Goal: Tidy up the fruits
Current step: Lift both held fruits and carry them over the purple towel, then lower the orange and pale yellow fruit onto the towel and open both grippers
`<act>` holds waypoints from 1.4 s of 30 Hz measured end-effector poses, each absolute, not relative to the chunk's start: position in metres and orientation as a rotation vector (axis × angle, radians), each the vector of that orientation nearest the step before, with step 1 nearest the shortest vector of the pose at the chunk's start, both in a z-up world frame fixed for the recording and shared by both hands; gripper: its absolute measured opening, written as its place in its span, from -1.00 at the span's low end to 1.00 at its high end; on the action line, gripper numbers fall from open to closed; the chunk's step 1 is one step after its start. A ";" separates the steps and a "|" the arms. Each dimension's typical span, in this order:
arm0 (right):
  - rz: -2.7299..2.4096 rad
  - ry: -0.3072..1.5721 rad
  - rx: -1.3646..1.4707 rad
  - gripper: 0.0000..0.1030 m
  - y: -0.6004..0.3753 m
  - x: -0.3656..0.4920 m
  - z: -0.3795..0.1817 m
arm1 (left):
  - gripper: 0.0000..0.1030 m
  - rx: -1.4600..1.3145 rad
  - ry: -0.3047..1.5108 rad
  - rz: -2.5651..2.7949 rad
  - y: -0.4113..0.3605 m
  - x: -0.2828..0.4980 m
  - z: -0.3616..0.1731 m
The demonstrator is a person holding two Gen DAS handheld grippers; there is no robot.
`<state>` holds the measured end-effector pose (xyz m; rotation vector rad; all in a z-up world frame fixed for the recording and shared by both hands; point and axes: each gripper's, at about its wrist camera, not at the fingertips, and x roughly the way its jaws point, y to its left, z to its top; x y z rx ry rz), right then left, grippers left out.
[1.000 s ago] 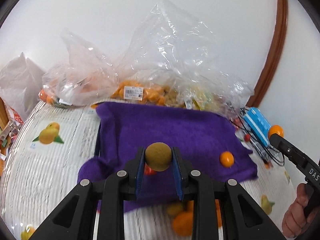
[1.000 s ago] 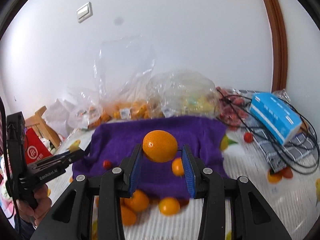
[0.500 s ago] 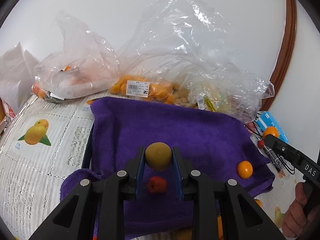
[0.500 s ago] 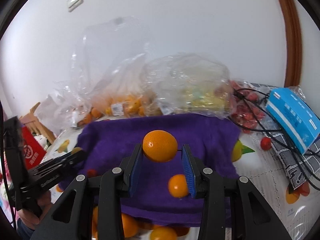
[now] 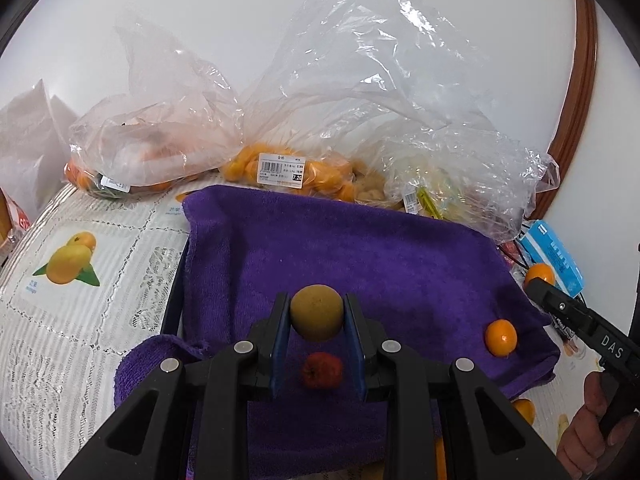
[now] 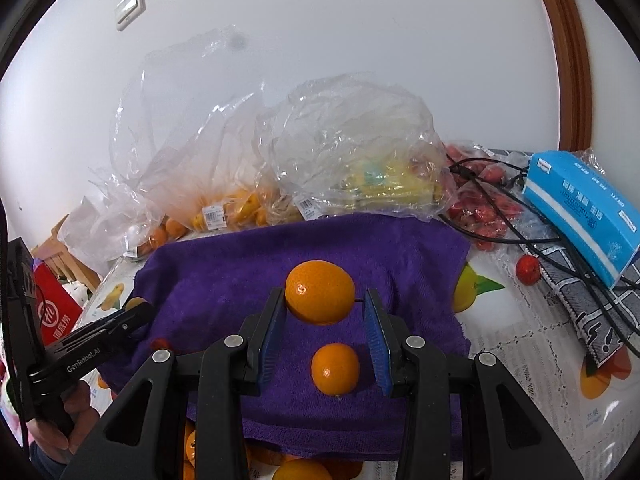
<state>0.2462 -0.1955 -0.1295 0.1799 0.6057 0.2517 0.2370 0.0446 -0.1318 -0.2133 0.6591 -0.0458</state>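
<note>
The left gripper (image 5: 317,312) pinches a small round fruit (image 5: 316,312), dull olive-brown with a matte, faintly speckled skin, between its blue pads above the near part of a purple towel (image 5: 360,248). Just below it on the towel lies a small red fruit (image 5: 322,370) with a wrinkled surface. The right gripper (image 6: 320,304) clamps a glossy orange (image 6: 320,292), bright and smooth with a small highlight, over the same towel; the left pad presses it, while the contact on the right side is hard to make out. Beneath it a smaller orange (image 6: 335,369) rests on the cloth, and more oranges (image 6: 296,470) crowd the towel's near edge on the table.

Farther back, past the towel's far edge, stand crumpled clear plastic bags (image 5: 360,92), one holding small orange fruits (image 5: 320,172) under a price label. To the right lie a blue tissue box (image 6: 580,208), black cables (image 6: 532,236) and a loose red fruit (image 6: 527,269) on the fruit-printed tablecloth (image 5: 80,280).
</note>
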 end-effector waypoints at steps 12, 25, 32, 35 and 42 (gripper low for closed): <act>0.233 0.625 0.192 -0.24 -0.198 0.252 -0.137 | -0.51 -0.234 0.668 -0.039 0.048 0.240 -0.135; 0.243 0.687 0.160 -0.24 -0.185 0.259 -0.153 | -0.51 -0.230 0.680 -0.042 0.044 0.243 -0.138; 0.245 0.704 0.145 -0.24 -0.181 0.261 -0.155 | -0.51 -0.225 0.688 -0.043 0.041 0.244 -0.140; 0.242 0.713 0.138 -0.23 -0.179 0.262 -0.157 | -0.51 -0.223 0.691 -0.044 0.041 0.244 -0.141; 0.242 0.721 0.134 -0.24 -0.179 0.263 -0.158 | -0.51 -0.221 0.696 -0.046 0.040 0.245 -0.142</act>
